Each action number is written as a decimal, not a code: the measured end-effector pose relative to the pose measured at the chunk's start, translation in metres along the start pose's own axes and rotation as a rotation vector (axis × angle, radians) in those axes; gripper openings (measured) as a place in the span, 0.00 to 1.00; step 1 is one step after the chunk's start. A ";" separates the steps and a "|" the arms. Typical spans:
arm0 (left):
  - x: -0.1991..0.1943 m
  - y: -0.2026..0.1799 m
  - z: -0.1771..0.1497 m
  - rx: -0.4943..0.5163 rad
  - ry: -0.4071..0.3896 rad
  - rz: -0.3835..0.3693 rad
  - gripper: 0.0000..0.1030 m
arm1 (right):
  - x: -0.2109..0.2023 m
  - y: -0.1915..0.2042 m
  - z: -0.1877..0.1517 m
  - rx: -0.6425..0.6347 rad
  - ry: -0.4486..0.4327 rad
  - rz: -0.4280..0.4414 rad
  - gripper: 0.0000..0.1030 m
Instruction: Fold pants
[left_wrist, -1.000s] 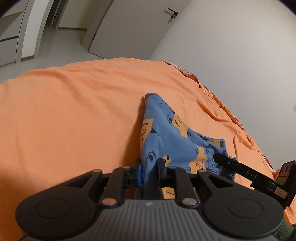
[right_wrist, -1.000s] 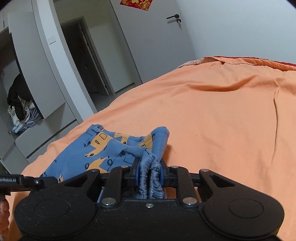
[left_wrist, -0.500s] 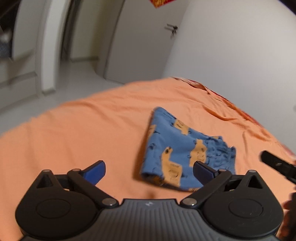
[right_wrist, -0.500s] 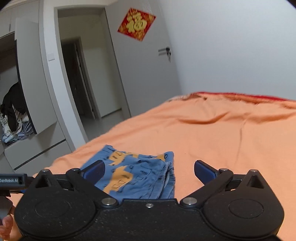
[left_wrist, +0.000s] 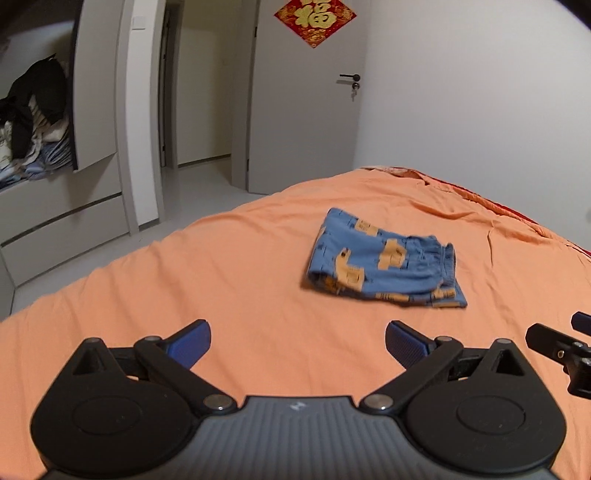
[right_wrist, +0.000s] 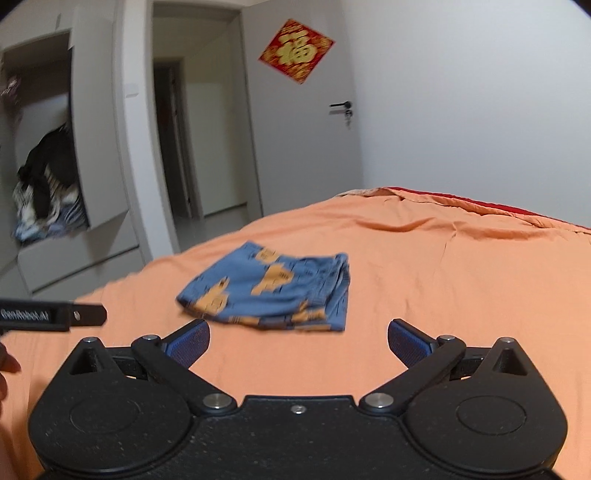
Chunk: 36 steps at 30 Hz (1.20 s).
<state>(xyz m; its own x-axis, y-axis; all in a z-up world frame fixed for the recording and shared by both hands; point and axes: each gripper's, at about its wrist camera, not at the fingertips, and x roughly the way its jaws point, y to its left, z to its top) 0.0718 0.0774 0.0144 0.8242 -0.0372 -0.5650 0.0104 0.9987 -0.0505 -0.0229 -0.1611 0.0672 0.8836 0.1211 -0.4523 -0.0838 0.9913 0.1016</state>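
Small blue pants (left_wrist: 384, 258) with orange prints lie folded into a compact rectangle on the orange bed sheet (left_wrist: 229, 280). In the right wrist view the same pants (right_wrist: 273, 291) rest flat just beyond the fingers. My left gripper (left_wrist: 297, 345) is open, held well back from the pants, nothing between its blue pads. My right gripper (right_wrist: 298, 341) is open too, empty, a short way in front of the folded edge. Part of the right gripper (left_wrist: 557, 350) shows at the left view's right edge.
The bed fills the lower half of both views, with a white wall (left_wrist: 480, 110) behind it. A grey door (left_wrist: 306, 122) with a red decoration stands beyond the bed. An open wardrobe (left_wrist: 37, 122) with piled clothes is at the left. A hand (right_wrist: 5, 369) shows at the left edge.
Both grippers let go of the pants and opened wide. Both pulled back and rose, leaving the folded pants lying flat on the sheet farther away.
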 end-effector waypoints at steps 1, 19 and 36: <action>-0.001 0.000 -0.005 0.007 0.002 0.010 1.00 | -0.004 0.001 -0.004 -0.013 0.000 0.003 0.99; -0.002 -0.002 -0.018 0.058 0.004 0.042 1.00 | -0.011 0.001 -0.020 -0.039 0.002 -0.001 0.99; 0.000 -0.001 -0.018 0.059 0.017 0.050 1.00 | -0.008 -0.003 -0.021 -0.025 0.014 -0.003 0.99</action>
<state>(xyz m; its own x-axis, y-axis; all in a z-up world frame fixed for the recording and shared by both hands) 0.0612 0.0759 -0.0006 0.8150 0.0127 -0.5793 0.0032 0.9996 0.0263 -0.0391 -0.1641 0.0522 0.8775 0.1189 -0.4646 -0.0929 0.9926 0.0785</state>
